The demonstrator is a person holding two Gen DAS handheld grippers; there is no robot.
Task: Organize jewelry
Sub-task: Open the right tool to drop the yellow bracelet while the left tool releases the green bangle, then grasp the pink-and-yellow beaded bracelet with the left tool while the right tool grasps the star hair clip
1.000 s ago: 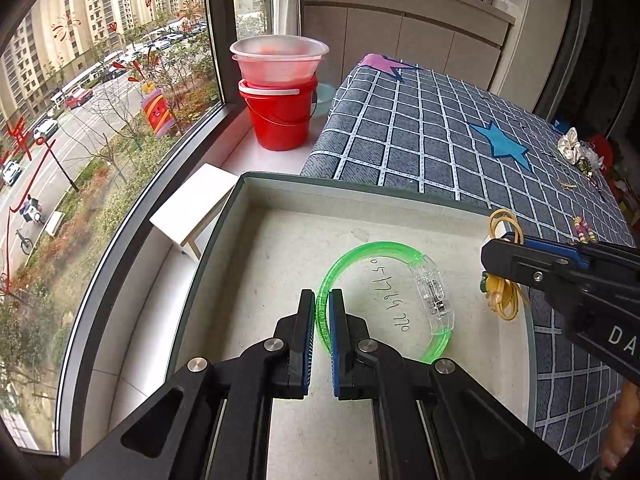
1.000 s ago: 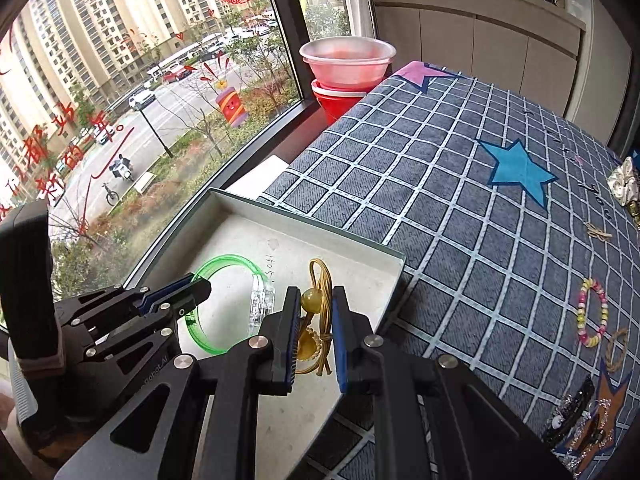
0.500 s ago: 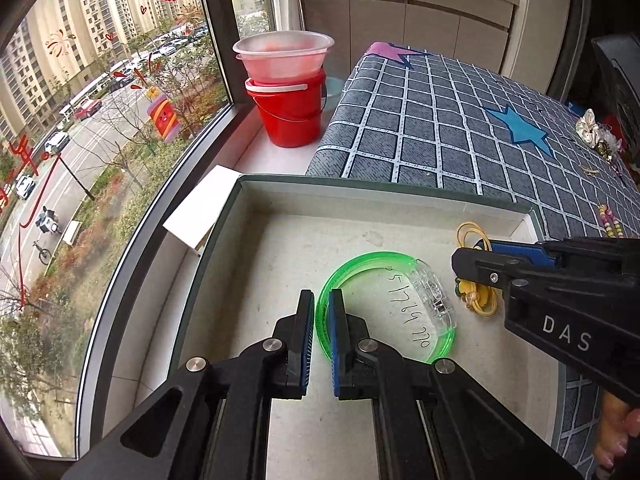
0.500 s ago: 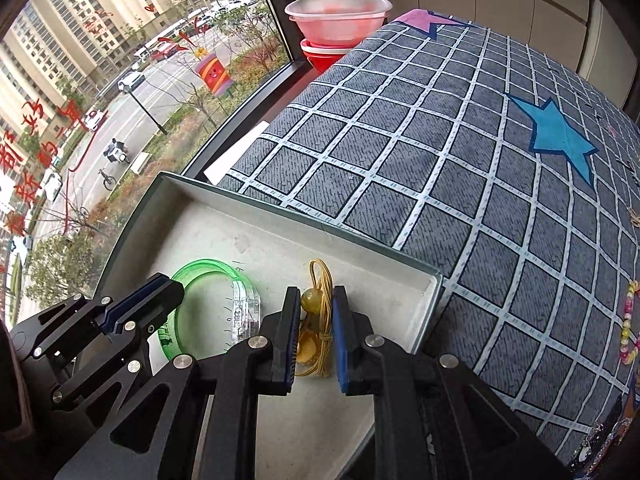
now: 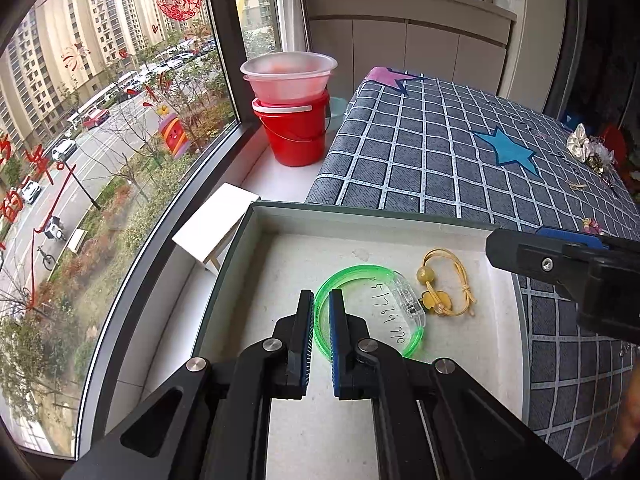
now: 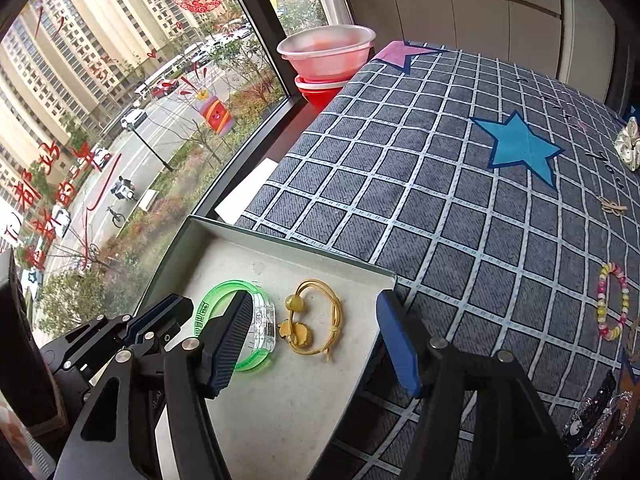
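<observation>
A shallow grey box (image 5: pixel 360 213) lies on the checked bedspread by the window. My left gripper (image 5: pixel 322 326) is shut on the left arc of a green translucent bracelet (image 5: pixel 404 350), one finger inside the ring and one outside. In the right wrist view the same gripper (image 6: pixel 176 310) sits at the ring's left edge. A yellow cord bracelet with amber beads (image 6: pixel 316 320) lies loose on the box floor, right of the green bracelet (image 6: pixel 256 362). My right gripper (image 6: pixel 316 336) hovers over it, its jaws opening wide and not touching it.
A red bucket (image 5: pixel 294 136) with stacked pale basins stands on the sill behind the box. A bead bracelet (image 6: pixel 610 300), a hair tie (image 6: pixel 614 208), a scrunchie (image 6: pixel 628 148) and a heap of dark jewelry (image 6: pixel 596 412) lie on the bedspread to the right. The window is at left.
My right gripper's jaws have opened and let go of the yellow cord bracelet, which now lies on the box floor. My left gripper stays shut on the green bracelet.
</observation>
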